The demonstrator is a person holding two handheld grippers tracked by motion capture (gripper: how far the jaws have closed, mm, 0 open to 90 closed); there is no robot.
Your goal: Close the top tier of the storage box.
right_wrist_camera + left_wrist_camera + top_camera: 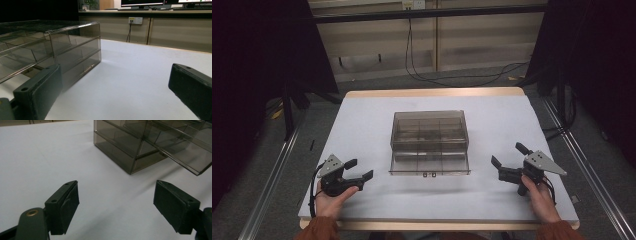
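A smoky clear plastic drawer box (430,131) stands in the middle of the white table (362,120). Its lower drawer (430,164) is pulled out toward me, with empty compartments inside. My left gripper (359,169) rests at the near left, held by a hand, jaws open and empty. My right gripper (508,155) sits at the near right, also open and empty. The box (130,142) lies ahead and to the right in the left gripper view, beyond the open gripper (116,203). In the right gripper view the box (50,50) stands to the left of the open gripper (115,92).
Black frame posts (287,110) stand off the table's left side and cables (452,77) run across the floor behind the table. A wall socket (135,20) and cabinets lie beyond the far edge.
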